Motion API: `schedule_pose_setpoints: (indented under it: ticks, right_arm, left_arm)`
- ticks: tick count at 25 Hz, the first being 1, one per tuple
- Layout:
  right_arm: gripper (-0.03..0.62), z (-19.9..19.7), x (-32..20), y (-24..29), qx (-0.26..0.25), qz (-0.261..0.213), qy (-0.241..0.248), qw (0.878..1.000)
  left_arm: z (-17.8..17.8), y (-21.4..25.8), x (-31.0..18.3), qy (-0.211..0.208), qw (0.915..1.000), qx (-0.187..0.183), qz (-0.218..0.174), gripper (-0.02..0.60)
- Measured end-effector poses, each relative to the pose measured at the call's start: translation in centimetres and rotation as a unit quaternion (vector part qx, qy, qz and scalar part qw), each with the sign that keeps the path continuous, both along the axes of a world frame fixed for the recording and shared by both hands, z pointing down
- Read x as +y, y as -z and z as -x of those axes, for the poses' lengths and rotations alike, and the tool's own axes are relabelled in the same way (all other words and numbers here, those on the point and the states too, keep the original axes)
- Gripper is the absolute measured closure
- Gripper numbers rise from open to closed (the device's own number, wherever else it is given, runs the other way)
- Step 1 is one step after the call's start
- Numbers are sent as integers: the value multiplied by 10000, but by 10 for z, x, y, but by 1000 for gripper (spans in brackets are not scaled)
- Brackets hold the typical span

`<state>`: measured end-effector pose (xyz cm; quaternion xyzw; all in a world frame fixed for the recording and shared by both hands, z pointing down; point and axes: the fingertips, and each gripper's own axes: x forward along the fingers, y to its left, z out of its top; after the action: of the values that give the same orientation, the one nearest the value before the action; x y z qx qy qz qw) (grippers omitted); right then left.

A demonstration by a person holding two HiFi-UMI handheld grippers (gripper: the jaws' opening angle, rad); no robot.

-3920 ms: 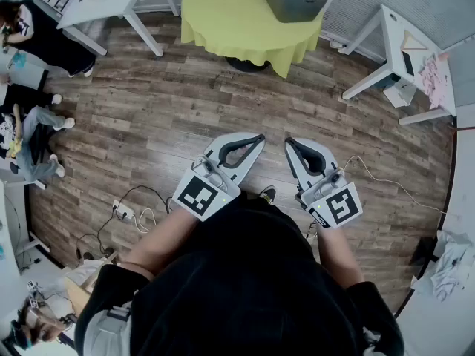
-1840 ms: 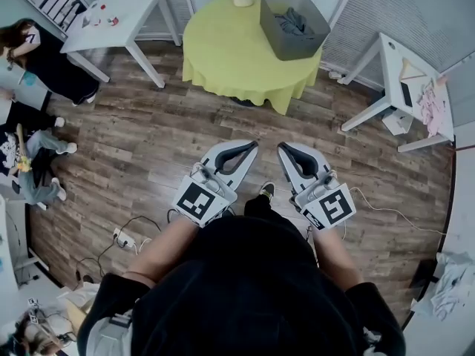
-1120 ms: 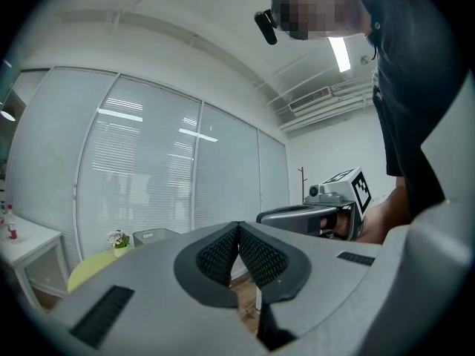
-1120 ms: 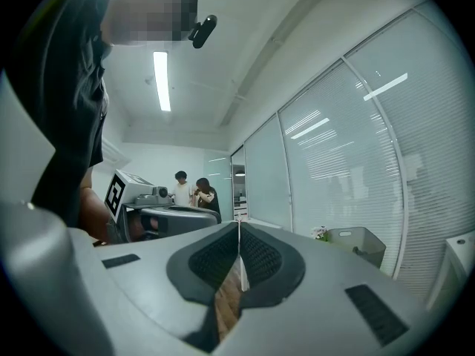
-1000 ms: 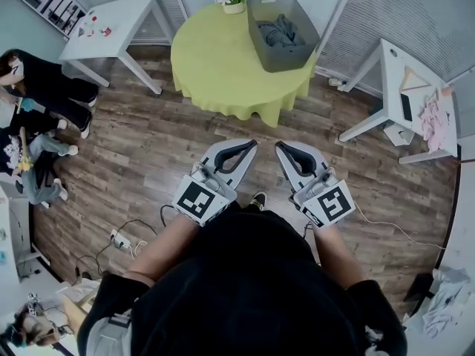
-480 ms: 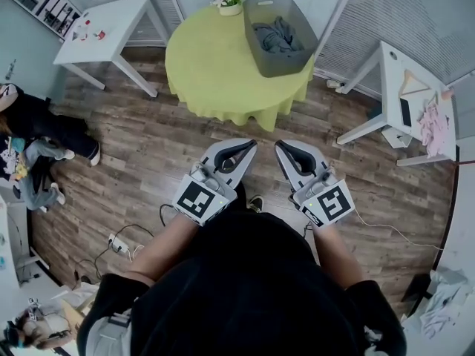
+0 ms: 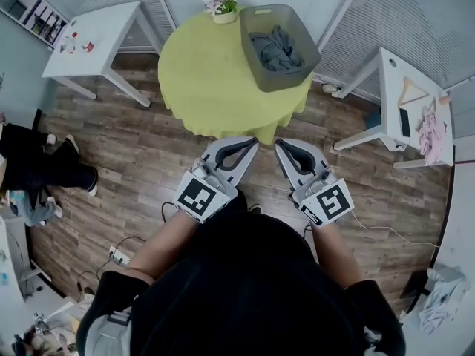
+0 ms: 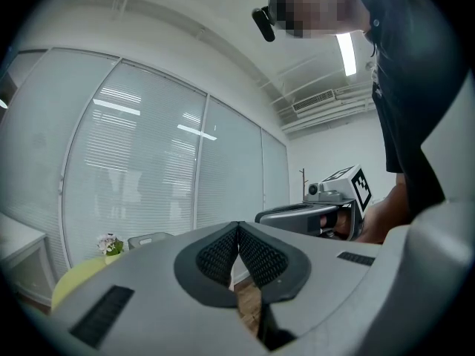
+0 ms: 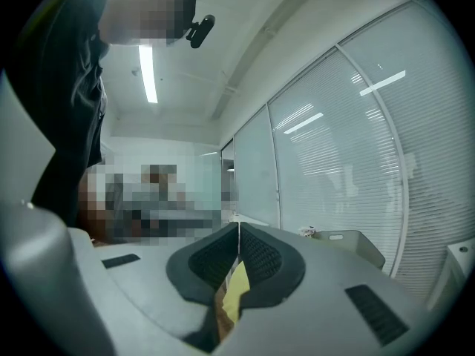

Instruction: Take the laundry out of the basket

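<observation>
Nothing has been taken out so far: a person stands on the wooden floor (image 7: pixel 148 139) short of the round table (image 7: pixel 215 73), whose yellow-green cloth hangs over its edge. On it, at the far right edge, is the grey basket (image 7: pixel 293 80). The grey laundry (image 7: pixel 276 49) lies heaped inside the basket, below its rim and untouched.

The left gripper (image 7: pixel 255 141) and the right gripper (image 7: pixel 280 144) are held level, side by side in front of the person, pointing toward the table's near edge but well apart from the basket. Each gripper's own view shows its ribbed pads pressed together at the tips with nothing between them, so both are closed and empty. The whole job appears to remain: reaching the table, opening the jaws, gripping the cloth and lifting it clear.

By count:
- one round table
- two white side tables (image 7: pixel 96 32), one at each side of the room
- one basket
- one heap of laundry, with the number of garments in it impossible to tell
- two grippers
- one small flower pot (image 7: pixel 221 7) at the table's far edge, just beside the basket's left corner
</observation>
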<state>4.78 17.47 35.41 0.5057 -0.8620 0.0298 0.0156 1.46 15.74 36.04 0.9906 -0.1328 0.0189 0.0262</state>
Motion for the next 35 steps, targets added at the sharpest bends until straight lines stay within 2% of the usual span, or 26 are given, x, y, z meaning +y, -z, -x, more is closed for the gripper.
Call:
schedule_pose_setpoints:
  ticks: [18, 24, 32, 35]
  right_arm:
    - [571, 10, -125, -3, -33, 78, -475, 9988]
    - [571, 10, -144, -13, -25, 210, -514, 9985]
    - [569, -14, -176, -17, 6, 223, -534, 9983]
    - [569, -25, -191, -18, 19, 230, -481, 9986]
  left_arm:
    - [7, -9, -126, -565, 9983, 29, 153, 572]
    - [10, -17, -151, -549, 9980, 53, 293, 572]
    - [-7, -18, -182, -474, 9987, 29, 185, 572]
    - [-17, -23, -196, -432, 9989, -118, 159, 572]
